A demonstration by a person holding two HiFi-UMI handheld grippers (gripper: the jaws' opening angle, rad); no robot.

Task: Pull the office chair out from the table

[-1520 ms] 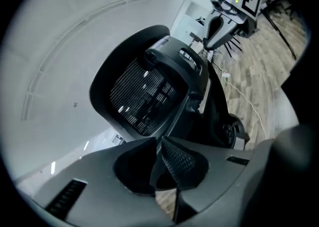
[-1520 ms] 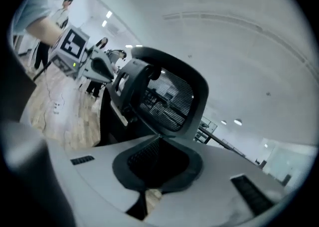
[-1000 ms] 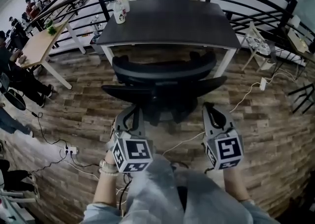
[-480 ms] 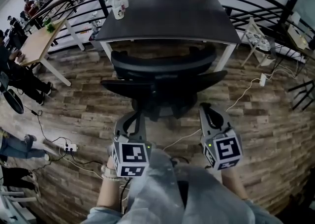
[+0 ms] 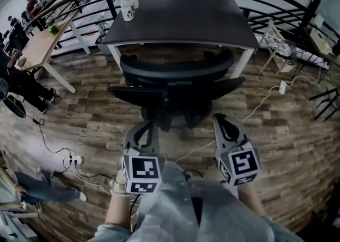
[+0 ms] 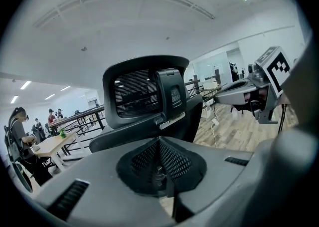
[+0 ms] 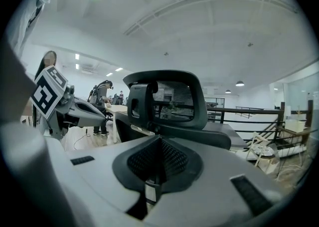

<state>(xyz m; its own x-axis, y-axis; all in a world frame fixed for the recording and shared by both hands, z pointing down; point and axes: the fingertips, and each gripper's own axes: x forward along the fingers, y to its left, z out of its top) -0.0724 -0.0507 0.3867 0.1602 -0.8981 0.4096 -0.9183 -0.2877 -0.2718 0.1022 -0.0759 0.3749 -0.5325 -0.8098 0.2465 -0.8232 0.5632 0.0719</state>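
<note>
the office chair (image 5: 175, 84) stands at 12 o'clock, its back right by the edge of the table (image 5: 180, 20). the left gripper (image 5: 144, 128) and right gripper (image 5: 223, 123) are squeezed shut on nothing, near the chair but not touching it. they could be reaching in or backing off. any pull should go straight to 6 o'clock, even on both sides.

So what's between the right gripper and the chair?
Just bare wood floor, in the head view, between the right gripper and the chair.
</note>
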